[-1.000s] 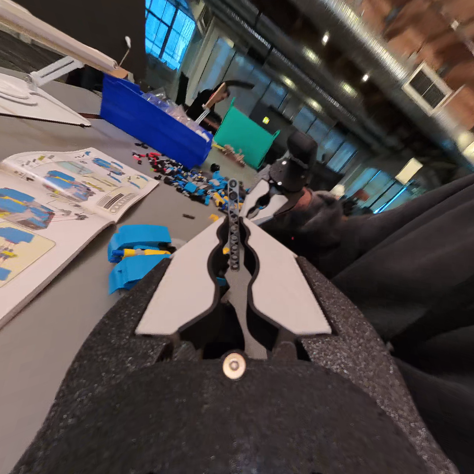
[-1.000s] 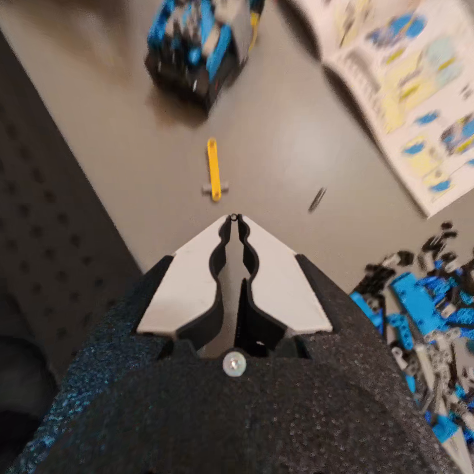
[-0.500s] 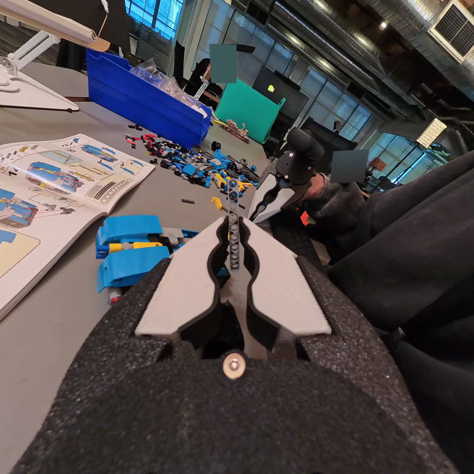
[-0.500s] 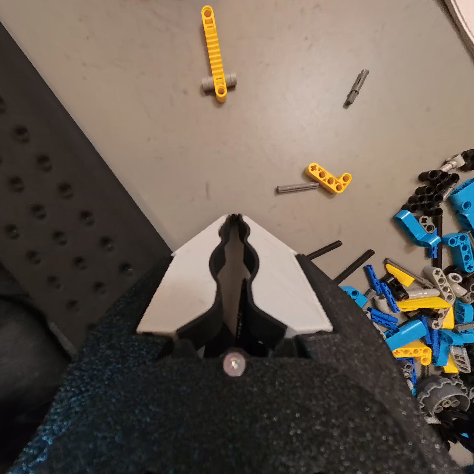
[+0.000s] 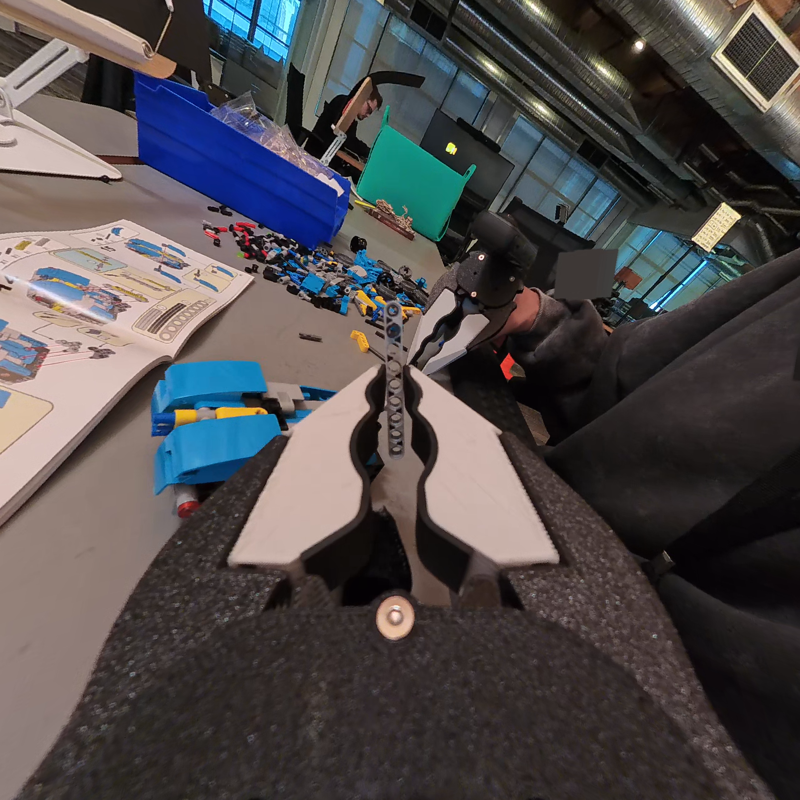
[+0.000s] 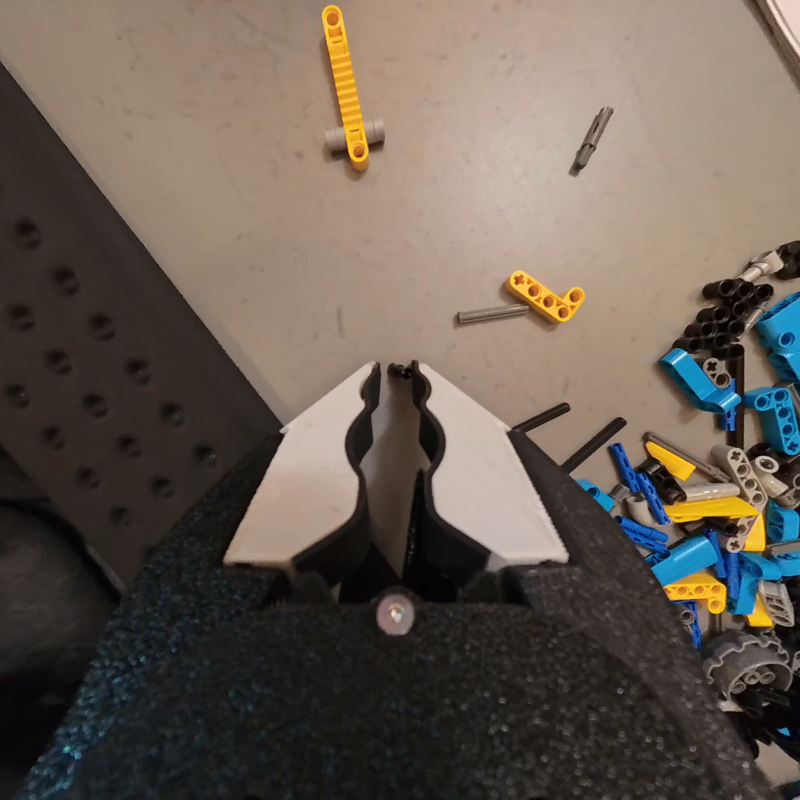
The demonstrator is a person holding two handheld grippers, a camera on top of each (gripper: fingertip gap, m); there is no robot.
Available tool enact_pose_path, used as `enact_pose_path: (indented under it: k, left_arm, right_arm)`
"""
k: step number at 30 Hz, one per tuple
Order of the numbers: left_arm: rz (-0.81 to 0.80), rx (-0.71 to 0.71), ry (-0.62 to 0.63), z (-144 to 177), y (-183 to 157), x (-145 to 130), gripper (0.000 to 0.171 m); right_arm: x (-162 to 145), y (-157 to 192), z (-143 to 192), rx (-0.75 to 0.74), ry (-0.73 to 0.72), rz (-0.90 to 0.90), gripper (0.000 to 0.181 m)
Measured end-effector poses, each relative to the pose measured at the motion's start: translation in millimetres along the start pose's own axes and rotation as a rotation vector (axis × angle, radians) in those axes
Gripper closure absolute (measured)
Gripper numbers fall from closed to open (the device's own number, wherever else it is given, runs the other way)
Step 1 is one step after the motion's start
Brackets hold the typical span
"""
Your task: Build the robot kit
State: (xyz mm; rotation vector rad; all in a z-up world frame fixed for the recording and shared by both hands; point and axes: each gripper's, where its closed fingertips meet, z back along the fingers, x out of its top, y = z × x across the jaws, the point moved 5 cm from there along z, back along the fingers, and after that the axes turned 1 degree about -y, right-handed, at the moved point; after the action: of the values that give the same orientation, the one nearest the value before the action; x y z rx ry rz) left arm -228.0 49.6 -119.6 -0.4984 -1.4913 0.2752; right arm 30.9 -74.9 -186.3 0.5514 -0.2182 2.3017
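left hand-held gripper clamps a grey beam upright; right hand-held gripper carries a small black pin at its tips.

we note the left hand-held gripper (image 5: 395, 368) closed on a grey holed beam (image 5: 394, 381) that stands out past its tips, above the surface (image 5: 78, 584) and just beside a blue and yellow assembly (image 5: 216, 426). the right hand-held gripper (image 6: 396, 368) is parted only narrowly, a small black pin (image 6: 399, 371) sitting between its tips; whether it is firmly gripped we cannot tell. below it lie a yellow toothed bar (image 6: 346, 86), a yellow angled piece (image 6: 547, 301) touching a grey axle (image 6: 491, 314), and a loose parts pile (image 6: 727, 498). in our judgement, any mating of pin and beam calls for a steady beam and the pin square to a hole.
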Motion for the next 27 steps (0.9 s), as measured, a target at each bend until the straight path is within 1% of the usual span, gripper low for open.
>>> enact_pose_path:
  k: [10, 17, 21, 22, 24, 27]
  left_arm:
    - [0.010, -0.005, -0.007, 0, 0, 1, 0.164]
    - [0.008, -0.008, -0.004, 0, -1, 0, 0.164]
    - [0.009, -0.011, -0.001, -1, -1, 0, 0.164]
    - [0.008, -0.013, -0.001, -1, -2, 0, 0.164]
    - [0.005, -0.013, 0.001, -1, -2, 0, 0.164]
    - [0.009, -0.015, 0.001, -1, -2, -1, 0.164]
  right_arm:
    - [-2, 2, 2, -0.022, 0.021, 0.023, 0.168]
    - [0, 3, 5, -0.013, -0.009, 0.016, 0.169]
    - [-2, 2, 2, -0.015, 0.006, 0.023, 0.176]
    - [-2, 1, 2, -0.021, 0.001, 0.024, 0.174]
    - [-3, -2, 7, -0.040, -0.006, 0.016, 0.165]
    - [-7, 0, 18, -0.010, -0.027, 0.004, 0.165]
